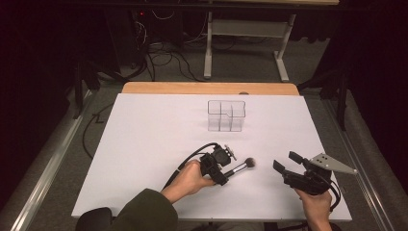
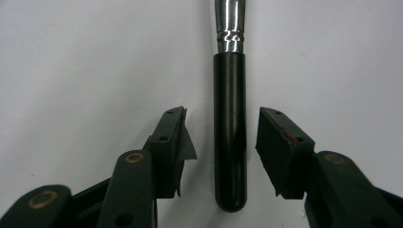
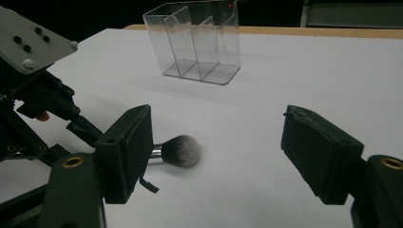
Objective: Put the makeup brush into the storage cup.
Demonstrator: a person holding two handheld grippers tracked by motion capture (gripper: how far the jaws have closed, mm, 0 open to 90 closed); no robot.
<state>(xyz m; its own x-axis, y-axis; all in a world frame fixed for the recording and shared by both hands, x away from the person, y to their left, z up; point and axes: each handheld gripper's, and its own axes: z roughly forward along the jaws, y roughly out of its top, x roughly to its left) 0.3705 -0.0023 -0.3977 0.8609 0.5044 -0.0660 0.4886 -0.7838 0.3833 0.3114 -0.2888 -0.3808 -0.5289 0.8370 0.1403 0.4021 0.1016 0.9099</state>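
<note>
A makeup brush (image 1: 240, 167) with a black handle, silver ferrule and dark bristles lies flat on the white table surface (image 1: 144, 134). My left gripper (image 1: 225, 174) is open, one jaw on each side of the handle end; in the left gripper view the brush (image 2: 229, 128) sits between the jaws of the left gripper (image 2: 221, 114) with gaps on both sides. Held above the table to the right of the brush, my right gripper (image 1: 287, 161) is open and holds nothing. The right gripper view shows the right gripper (image 3: 216, 123) facing the brush (image 3: 180, 150).
A clear plastic organiser (image 1: 226, 115) with several compartments stands upright at the back centre of the table, also the organiser (image 3: 199, 42) in the right gripper view. A wooden table edge (image 1: 207, 88) runs behind the sheet. Cables and a stand's legs (image 1: 208, 53) lie on the floor beyond.
</note>
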